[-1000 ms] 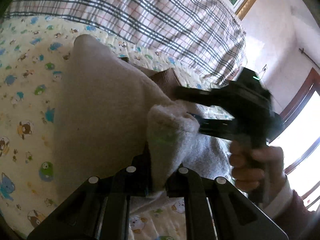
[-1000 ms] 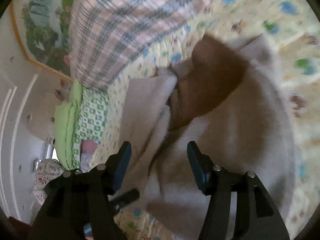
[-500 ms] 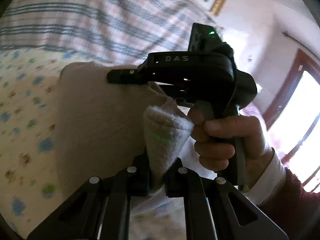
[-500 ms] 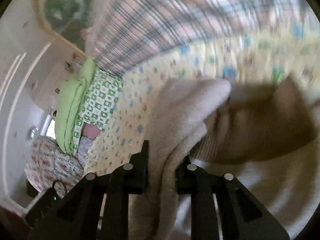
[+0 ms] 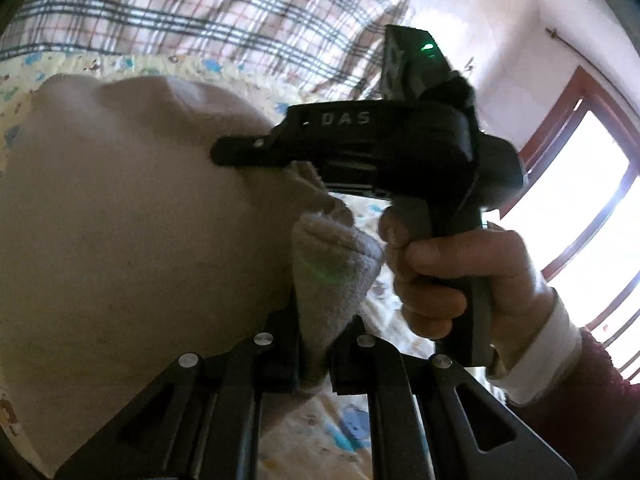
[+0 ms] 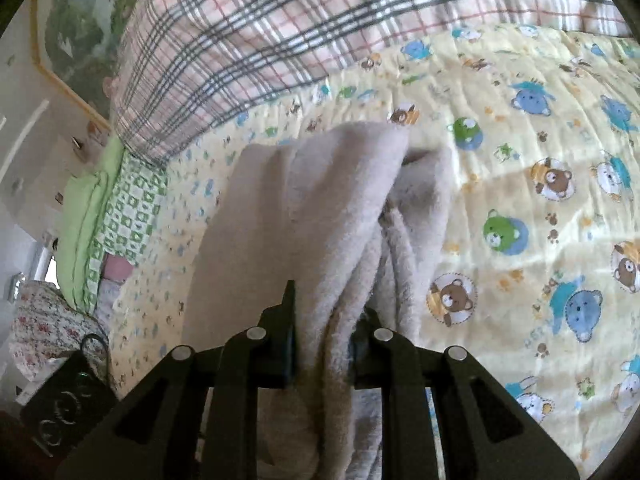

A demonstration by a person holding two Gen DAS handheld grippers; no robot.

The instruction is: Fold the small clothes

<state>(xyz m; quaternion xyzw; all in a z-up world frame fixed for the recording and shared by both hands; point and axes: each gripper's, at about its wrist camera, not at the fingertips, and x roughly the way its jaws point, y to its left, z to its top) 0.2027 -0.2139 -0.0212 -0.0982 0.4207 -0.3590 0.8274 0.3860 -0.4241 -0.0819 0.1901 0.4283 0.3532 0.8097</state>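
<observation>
A small beige fleece garment (image 5: 132, 232) hangs lifted above the bed, held by both grippers. My left gripper (image 5: 314, 356) is shut on a bunched corner of it at the bottom of the left wrist view. The right gripper body (image 5: 400, 148) shows there at centre right, its fingers clamped on the cloth's upper edge. In the right wrist view my right gripper (image 6: 322, 352) is shut on a thick fold of the garment (image 6: 316, 208), which drapes away from the jaws over the bed.
A yellow bear-print sheet (image 6: 540, 184) covers the bed. A pink-grey plaid blanket (image 6: 280, 28) lies at the far side. A green checked pillow (image 6: 120, 216) and floral bedding (image 6: 44, 332) are at the left. A bright window (image 5: 580, 216) is at the right.
The right gripper went from open to shut on the garment's edge. Both grippers then lifted the garment off the sheet, and the brown inner part is no longer visible.
</observation>
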